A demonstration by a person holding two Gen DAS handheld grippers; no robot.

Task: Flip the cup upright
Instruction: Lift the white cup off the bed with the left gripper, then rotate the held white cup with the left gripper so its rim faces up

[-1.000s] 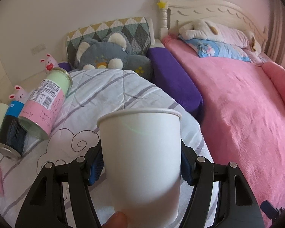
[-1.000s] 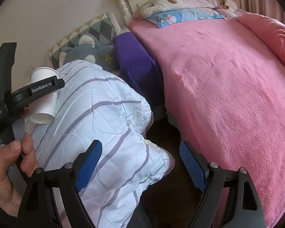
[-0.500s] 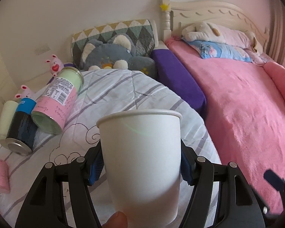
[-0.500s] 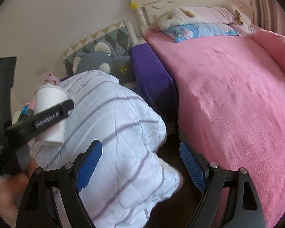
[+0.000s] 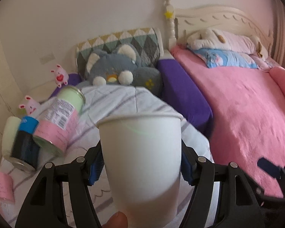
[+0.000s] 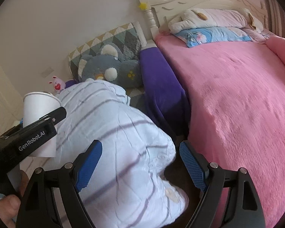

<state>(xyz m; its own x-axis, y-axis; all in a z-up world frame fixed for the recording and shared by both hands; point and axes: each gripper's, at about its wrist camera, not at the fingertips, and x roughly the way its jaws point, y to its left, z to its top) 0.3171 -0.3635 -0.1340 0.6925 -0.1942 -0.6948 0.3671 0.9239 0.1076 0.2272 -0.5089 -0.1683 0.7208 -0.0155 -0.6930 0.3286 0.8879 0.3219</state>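
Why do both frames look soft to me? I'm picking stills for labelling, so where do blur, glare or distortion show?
Left wrist view: the cans at the left edge smear with motion blur; the white cup in the left gripper sits close and soft, with a faint green streak. Right wrist view: the pink blanket streaks, while the right gripper stays sharp. Both views bend at the dark fisheye rim.

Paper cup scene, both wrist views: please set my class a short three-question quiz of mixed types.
1. True or false: the left tongs are shut on the white paper cup.
2. The cup's rim faces: A) up, B) down, C) sideways?
3. Fill in: the right tongs hold ____.

Key: 1 true; 2 A; 3 nothing: they are open above the striped quilt.
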